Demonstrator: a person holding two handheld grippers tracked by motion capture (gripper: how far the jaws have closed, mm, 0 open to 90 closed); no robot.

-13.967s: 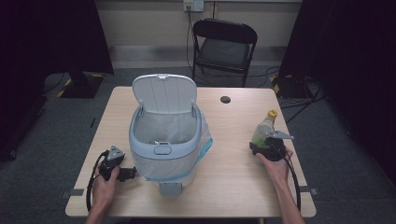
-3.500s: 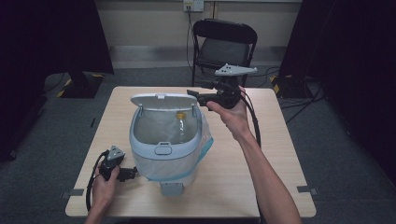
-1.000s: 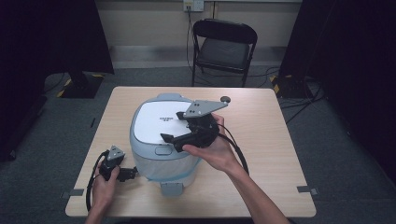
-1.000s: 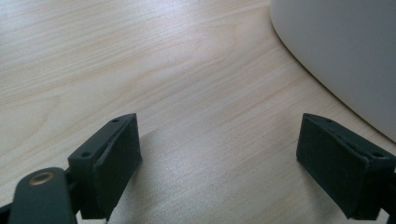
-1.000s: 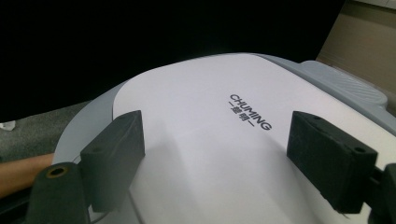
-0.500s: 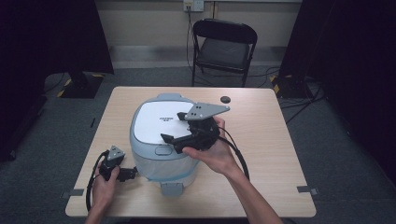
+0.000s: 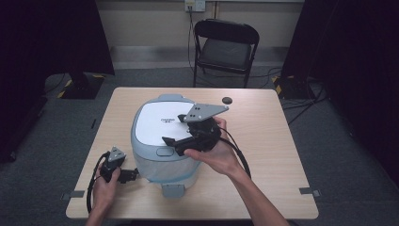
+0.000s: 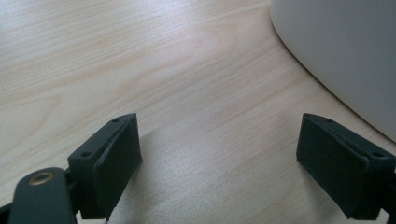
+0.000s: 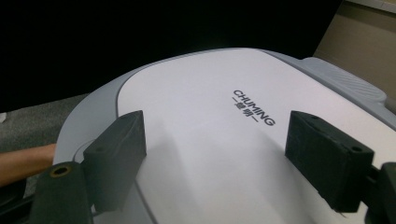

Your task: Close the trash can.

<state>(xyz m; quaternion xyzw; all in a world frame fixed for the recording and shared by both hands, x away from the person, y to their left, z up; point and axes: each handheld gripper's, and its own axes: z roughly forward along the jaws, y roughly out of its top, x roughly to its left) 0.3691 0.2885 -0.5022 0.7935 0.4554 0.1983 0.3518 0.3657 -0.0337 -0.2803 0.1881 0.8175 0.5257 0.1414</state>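
High view first: the bin [image 7: 164, 141] sits a bit left of table centre with its white lid [image 7: 162, 123] down flat. Your right gripper [image 7: 176, 140] hangs over the lid's 3 o'clock side, jaws pointing toward 9. Your left gripper [image 7: 128, 175] rests on the table [image 7: 273, 141] at the bin's 8 o'clock. A small dark cap [image 7: 227, 100] lies near the far edge, around 1 o'clock from the bin, well apart from it.

Left gripper view: jaws spread wide with nothing between them, just bare wood, and the bin's pale wall [image 8: 345, 56] curves past at 2 o'clock, close but not touching.

Right gripper view: jaws wide apart too, straddling the lid's smooth white panel [image 9: 219, 140] with the printed logo [image 9: 254, 108] at 12 o'clock. I can't tell if the pads actually touch the lid.

Handling guess: hollow plastic, so light and stiff, but that glossy top looks slippery and it's a bulky thing. I'd grab at the front latch [image 7: 163, 151] or the rim, not the flat panel.
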